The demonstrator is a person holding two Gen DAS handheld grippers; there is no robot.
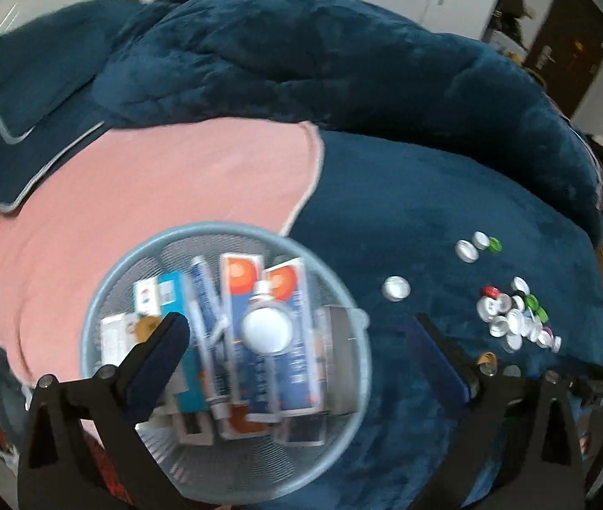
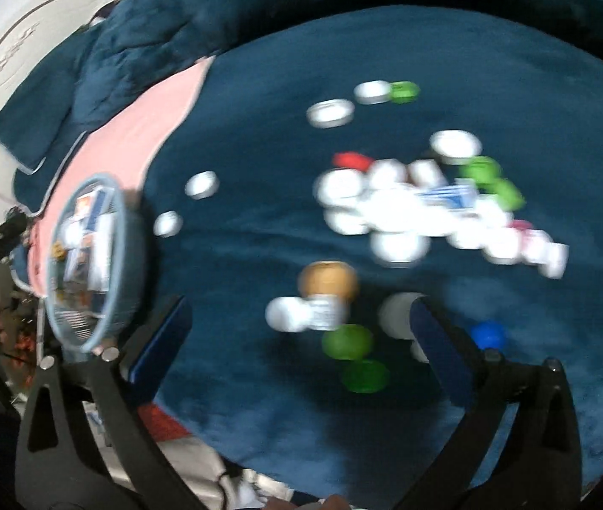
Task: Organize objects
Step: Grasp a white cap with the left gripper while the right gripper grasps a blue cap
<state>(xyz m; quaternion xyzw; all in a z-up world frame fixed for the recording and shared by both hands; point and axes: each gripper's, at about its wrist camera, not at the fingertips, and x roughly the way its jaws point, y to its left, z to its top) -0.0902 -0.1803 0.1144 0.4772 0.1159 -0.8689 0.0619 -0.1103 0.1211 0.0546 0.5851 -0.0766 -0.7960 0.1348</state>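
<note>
The left gripper [image 1: 301, 340] hangs over a round blue mesh basket [image 1: 110, 280], its fingers [image 1: 161, 352] spread wide with nothing pinched between them; the left finger overlaps the basket's nine o'clock side and the right finger stands outside its rim at three o'clock, over bare blue blanket [image 1: 428, 195]. Inside the basket stand toothpaste boxes [image 1: 239, 284], tubes and a white-capped bottle [image 1: 265, 329], packed close and leaving open mesh only near the six o'clock wall. The basket straddles the edge where a pink sheet [image 1: 152, 178] meets the blanket. From the basket, a single white cap [image 1: 395, 288] lies just off the rim at two o'clock, three more caps further out the same way, and a dense heap of bottle caps [image 1: 513, 318] well apart at three o'clock, with clear blanket between. In the right wrist view, heavily blurred, the right gripper [image 2: 301, 327] also has its fingers [image 2: 165, 331] wide and holds nothing. Between and just ahead of them lie a brown-topped small bottle [image 2: 329, 282], a white cap [image 2: 286, 314], two green caps [image 2: 348, 342] and a blue cap [image 2: 488, 335] past the right finger. The main cap heap [image 2: 420, 212] sits at twelve to one o'clock, the basket [image 2: 131, 229] at nine o'clock. The bed edge runs close at six o'clock.
</note>
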